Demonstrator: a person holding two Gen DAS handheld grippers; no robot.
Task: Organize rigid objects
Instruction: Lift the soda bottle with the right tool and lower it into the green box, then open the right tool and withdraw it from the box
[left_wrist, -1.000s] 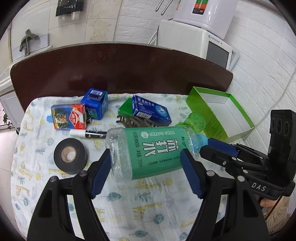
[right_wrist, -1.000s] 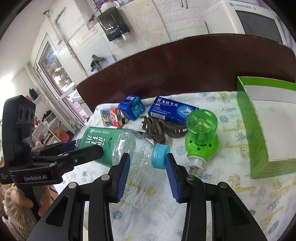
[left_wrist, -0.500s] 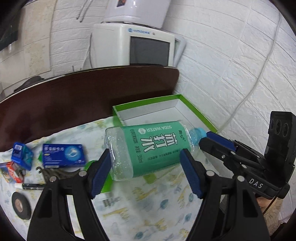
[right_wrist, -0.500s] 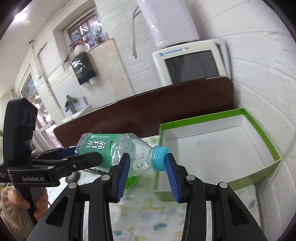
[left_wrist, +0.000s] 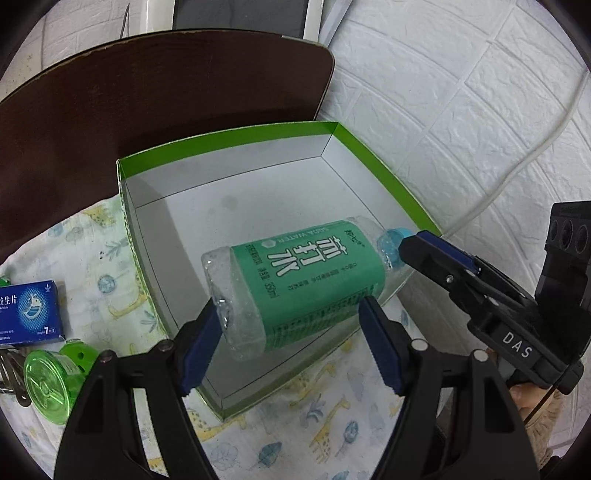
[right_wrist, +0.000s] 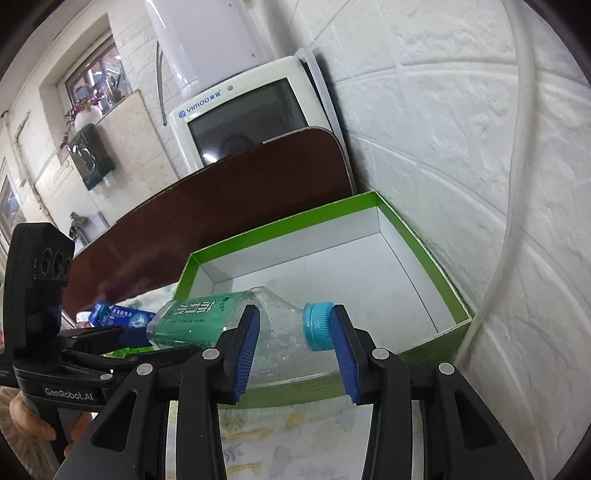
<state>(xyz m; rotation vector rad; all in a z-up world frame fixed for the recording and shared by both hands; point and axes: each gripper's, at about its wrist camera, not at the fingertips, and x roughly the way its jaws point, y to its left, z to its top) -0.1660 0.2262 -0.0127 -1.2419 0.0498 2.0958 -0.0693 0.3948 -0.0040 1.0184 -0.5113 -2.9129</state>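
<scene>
White brick wall corner, giraffe-print cloth; soda water bottle (left_wrist: 295, 280) carried off the cloth, now lying sideways over the green box (left_wrist: 229, 142), left gripper (left_wrist: 291, 341) clamping its body, right gripper (right_wrist: 295, 341) closed on cap end; lowering looks next

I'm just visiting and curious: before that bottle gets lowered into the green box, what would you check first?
1. Left gripper clamped on the bottle body: ok.
2. Right gripper clamped at the blue cap end: ok.
3. Bottle above the green box, not the cloth: ok.
4. Box floor bare where visible: ok.
5. Cap on the bottle: ok.
6. Bottle clear of the box's near wall: cannot tell.
</scene>
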